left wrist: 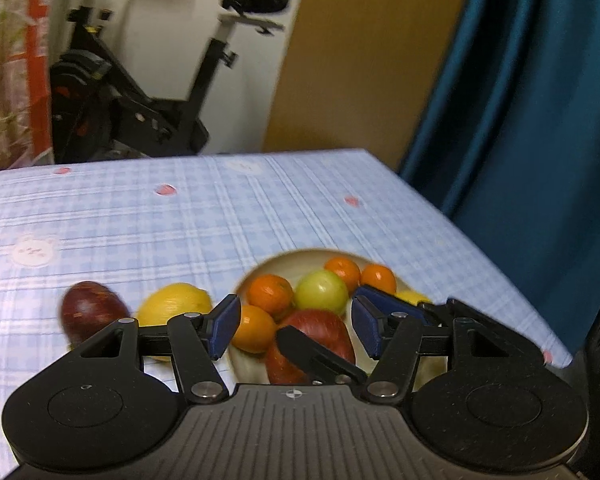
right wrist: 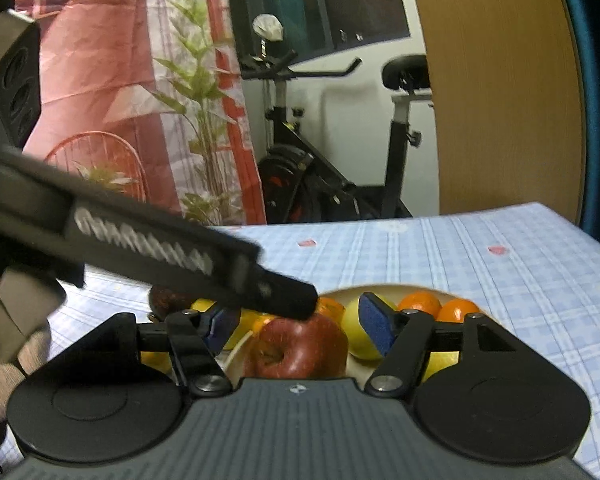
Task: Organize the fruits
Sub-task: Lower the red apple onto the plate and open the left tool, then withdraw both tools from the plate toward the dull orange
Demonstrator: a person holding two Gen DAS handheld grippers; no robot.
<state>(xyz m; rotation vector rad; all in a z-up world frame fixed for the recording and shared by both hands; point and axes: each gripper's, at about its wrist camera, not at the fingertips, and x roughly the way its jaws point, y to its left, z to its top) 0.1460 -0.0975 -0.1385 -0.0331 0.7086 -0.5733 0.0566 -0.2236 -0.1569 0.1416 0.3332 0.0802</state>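
A cream bowl (left wrist: pixel 284 260) on the checked tablecloth holds several oranges (left wrist: pixel 270 292), a green apple (left wrist: pixel 321 290) and a red apple (left wrist: pixel 320 330). My left gripper (left wrist: pixel 296 328) hovers over the bowl, open, its blue pads apart with nothing pressed between them. A black finger (left wrist: pixel 312 354) of my right gripper lies across the red apple. In the right wrist view my right gripper (right wrist: pixel 298 328) is open around the red apple (right wrist: pixel 300 346), pads clear of its sides. A left gripper finger (right wrist: pixel 284 296) crosses above that apple. A lemon (left wrist: pixel 176 304) and a dark red fruit (left wrist: pixel 92 312) lie left of the bowl.
The table's (left wrist: pixel 380 208) far and right edges are close, with a blue curtain (left wrist: pixel 520 140) beyond the right edge. An exercise bike (left wrist: pixel 140 92) and a wooden panel (left wrist: pixel 360 60) stand behind. A gloved hand (right wrist: pixel 4 384) shows at the lower left of the right wrist view.
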